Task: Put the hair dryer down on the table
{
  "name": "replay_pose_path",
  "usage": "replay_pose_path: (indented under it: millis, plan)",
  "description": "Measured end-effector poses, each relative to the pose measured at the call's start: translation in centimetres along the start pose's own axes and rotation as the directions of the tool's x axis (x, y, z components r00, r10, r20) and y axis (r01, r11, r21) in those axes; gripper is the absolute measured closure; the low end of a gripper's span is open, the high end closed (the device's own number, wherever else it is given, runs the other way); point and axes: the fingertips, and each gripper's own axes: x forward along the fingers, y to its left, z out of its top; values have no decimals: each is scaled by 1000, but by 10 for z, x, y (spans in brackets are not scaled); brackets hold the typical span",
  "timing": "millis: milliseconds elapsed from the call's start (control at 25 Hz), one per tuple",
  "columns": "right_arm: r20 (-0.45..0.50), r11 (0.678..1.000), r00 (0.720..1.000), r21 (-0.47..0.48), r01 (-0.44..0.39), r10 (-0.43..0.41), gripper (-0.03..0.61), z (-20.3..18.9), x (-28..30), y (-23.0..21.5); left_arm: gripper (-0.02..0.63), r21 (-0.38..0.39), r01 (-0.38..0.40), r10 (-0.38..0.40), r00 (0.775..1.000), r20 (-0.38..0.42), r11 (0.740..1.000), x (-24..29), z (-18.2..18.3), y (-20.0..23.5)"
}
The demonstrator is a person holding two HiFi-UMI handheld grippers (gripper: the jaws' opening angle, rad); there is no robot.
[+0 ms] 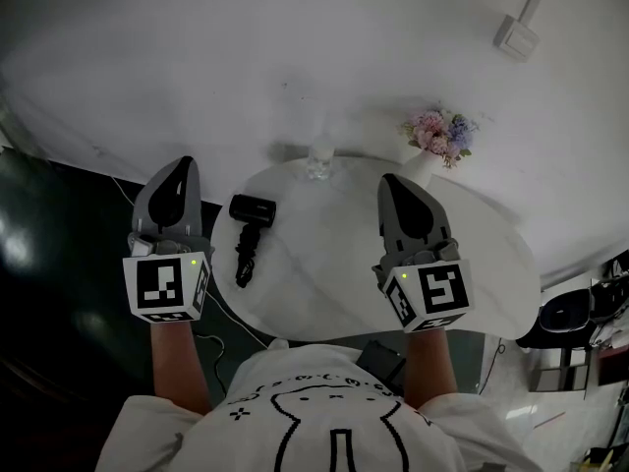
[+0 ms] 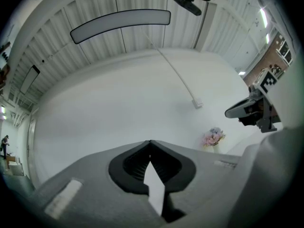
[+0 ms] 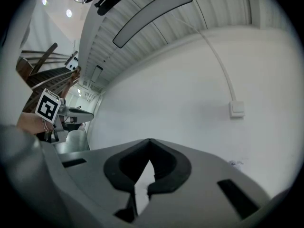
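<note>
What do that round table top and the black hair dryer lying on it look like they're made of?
Table top: looks like white marble or a marble-look laminate, smooth with a soft sheen; faint grey streaks seem to cross it. Hair dryer: probably matte black plastic; its surface is even and dark, with hardly any glare.

1 hair dryer (image 1: 252, 212): black, matte, compact. It lies flat on its side on the table (image 1: 334, 273), on the left part of the top, close to the left rim and wholly within it. The short, wide barrel sits toward the far side, set crosswise. The handle runs from the barrel toward the near edge, tilted slightly left. The handle's end looks knobbly; too small to tell why. Table: 1 white rounded top with faint grey veining.
</note>
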Motion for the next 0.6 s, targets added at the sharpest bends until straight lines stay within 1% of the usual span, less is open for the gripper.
replay_pose_path:
  millis: [600]
  plan:
    - [0,1000,1000,7,15,-15,582,2,-12,5,595,-28,13,-14,1000,-27,1000,-9,-2,-4]
